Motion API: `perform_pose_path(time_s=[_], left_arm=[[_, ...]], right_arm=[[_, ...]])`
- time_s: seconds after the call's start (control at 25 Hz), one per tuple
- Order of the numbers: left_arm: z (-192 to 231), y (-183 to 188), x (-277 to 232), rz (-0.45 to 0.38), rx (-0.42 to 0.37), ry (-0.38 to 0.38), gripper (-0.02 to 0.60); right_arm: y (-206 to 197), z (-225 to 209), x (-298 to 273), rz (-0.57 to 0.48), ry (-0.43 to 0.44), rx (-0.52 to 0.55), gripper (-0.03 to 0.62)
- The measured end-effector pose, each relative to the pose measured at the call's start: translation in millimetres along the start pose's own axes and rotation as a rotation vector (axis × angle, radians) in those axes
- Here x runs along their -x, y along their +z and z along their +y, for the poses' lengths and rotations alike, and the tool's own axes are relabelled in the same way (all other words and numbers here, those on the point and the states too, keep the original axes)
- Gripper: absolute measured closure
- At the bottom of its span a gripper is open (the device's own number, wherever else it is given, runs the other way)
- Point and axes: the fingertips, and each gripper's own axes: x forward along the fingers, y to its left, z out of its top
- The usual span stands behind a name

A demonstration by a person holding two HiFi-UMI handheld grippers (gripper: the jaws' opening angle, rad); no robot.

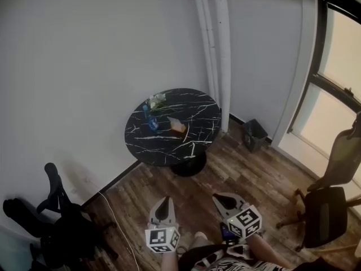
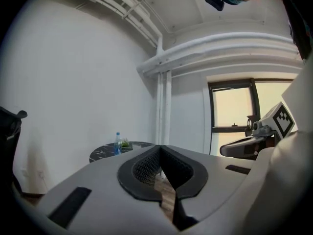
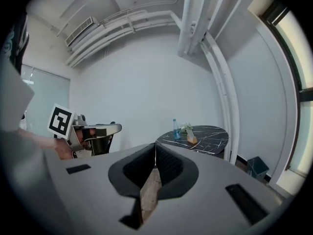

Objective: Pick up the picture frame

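Observation:
A small wooden picture frame (image 1: 177, 125) stands near the middle of a round black marble table (image 1: 194, 143) by the white wall; it also shows as a small tan shape (image 3: 192, 139) in the right gripper view. Both grippers hang low over the wood floor, well short of the table. My left gripper (image 1: 163, 206) is shut with nothing between its tips, and it points level toward the table (image 2: 105, 151). The right gripper (image 1: 224, 199) is shut and empty too. In the left gripper view the frame is hidden.
A blue bottle (image 1: 151, 121) and a small plant (image 1: 157, 100) stand at the table's left side. A black office chair (image 1: 56, 224) is at the left, another chair (image 1: 333, 202) at the right by the window. A dark bin (image 1: 255, 135) sits near white wall pipes (image 1: 217, 44).

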Motion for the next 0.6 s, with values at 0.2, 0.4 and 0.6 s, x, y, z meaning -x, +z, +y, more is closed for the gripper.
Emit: perform_pose_path(time_s=[0.2, 0.4, 0.6], left_arm=[[5.7, -0.2, -9.4, 0.006, -0.028, -0.006, 0.569], [21.8, 8.2, -32.7, -0.005, -0.064, -0.011, 0.569], [48.8, -0.6, -77.2, -0.004, -0.054, -0.037, 0.568]], right_arm=[[1.8, -5.2, -12.6, -0.006, 0.014, -0.020, 0.576], [3.0, -17.7, -42.2, 0.009, 0.016, -0.030, 0.576], [5.3, -38.8, -87.8, 0.006, -0.006, -0.006, 0.576]])
